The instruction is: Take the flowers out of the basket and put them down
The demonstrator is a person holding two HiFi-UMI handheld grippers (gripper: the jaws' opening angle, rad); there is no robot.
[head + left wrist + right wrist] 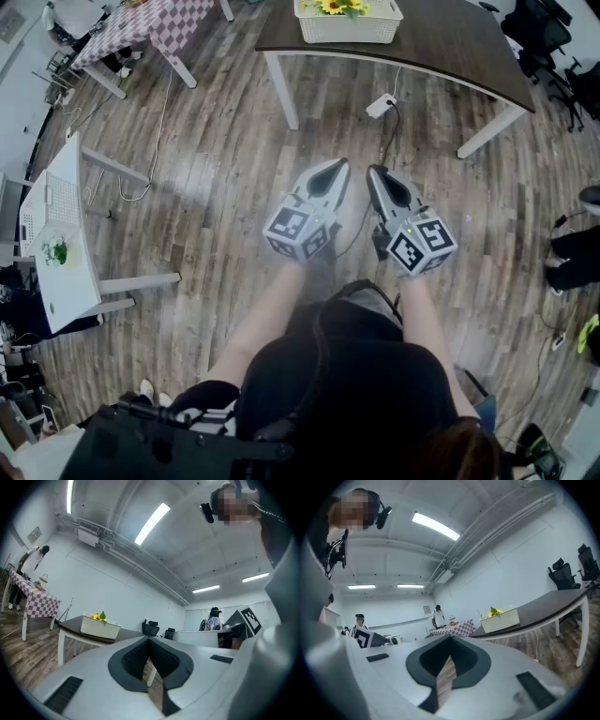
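Note:
A white mesh basket (pixel 348 25) stands on the dark curved table (pixel 441 42) far ahead, with yellow flowers (pixel 339 7) and green leaves showing over its rim. The same basket (pixel 99 627) appears small in the left gripper view and as the basket (pixel 500 619) in the right gripper view, flowers (pixel 495 611) on top. My left gripper (pixel 335 169) and right gripper (pixel 375 173) are held side by side over the wooden floor, well short of the table. Both are shut with nothing between the jaws.
A white power strip (pixel 381 105) with a cable lies on the floor under the table. A checkered-cloth table (pixel 150 21) stands far left, a white cart (pixel 58 234) at the left edge. Office chairs (pixel 542 37) sit at the right. People stand in the background.

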